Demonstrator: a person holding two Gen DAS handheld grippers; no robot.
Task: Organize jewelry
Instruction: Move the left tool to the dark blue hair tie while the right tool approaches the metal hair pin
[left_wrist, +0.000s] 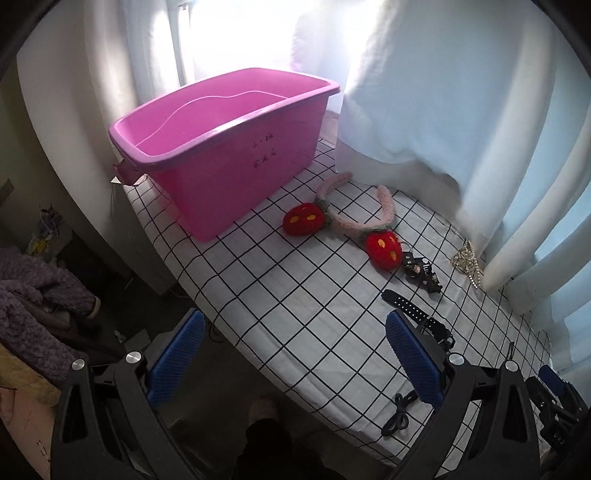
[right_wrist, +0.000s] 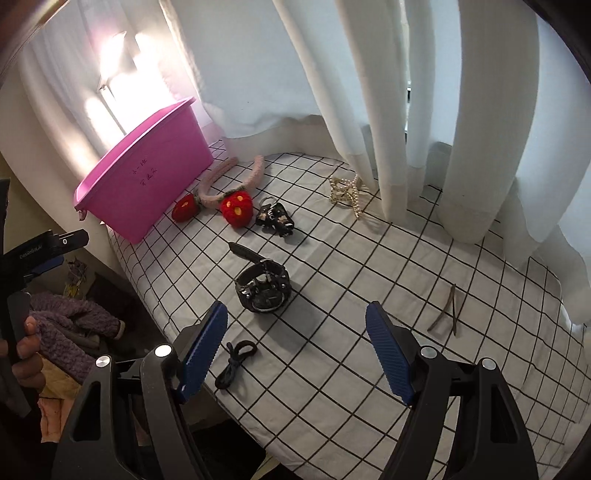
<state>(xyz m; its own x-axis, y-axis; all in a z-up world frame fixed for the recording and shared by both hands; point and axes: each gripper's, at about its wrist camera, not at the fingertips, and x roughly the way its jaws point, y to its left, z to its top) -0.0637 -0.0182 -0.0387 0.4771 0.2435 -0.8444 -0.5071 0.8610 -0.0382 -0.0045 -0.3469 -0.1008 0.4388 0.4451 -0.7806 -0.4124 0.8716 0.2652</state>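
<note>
A checked white cloth covers the surface (right_wrist: 351, 295), and the jewelry is scattered across it in front of pale curtains (right_wrist: 424, 110). At the far left corner stands a pink plastic bin (left_wrist: 236, 147), open at the top and with nothing to be seen inside; some dark writing is on its near wall. Just beside the bin lies a fuzzy pink headband (left_wrist: 351, 218) with two red knitted strawberries on it, one close to the bin's base. Next to the nearer strawberry is a small black clip-like piece (right_wrist: 275, 218) with pale patches, and further toward the curtains a pearl hair claw (right_wrist: 345, 192) lies almost against the fabric. A black wristwatch (right_wrist: 262, 288) lies on its side nearer the edge, its strap reaching out toward the strawberries. A dark hair tie (right_wrist: 234, 363) lies close to the surface's near edge, and a thin brown pin (right_wrist: 445, 314) lies well apart to the right. The left gripper (left_wrist: 295, 354) hangs over the near edge of the surface, its blue pads spread wide with nothing between them. The right gripper (right_wrist: 295, 350) is likewise released and grasping nothing, poised above the cloth just short of the watch, with the hair tie near its left pad. A person's hand (right_wrist: 26, 354) shows at the left edge of the right-wrist view, wrapped round the other tool's handle.
</note>
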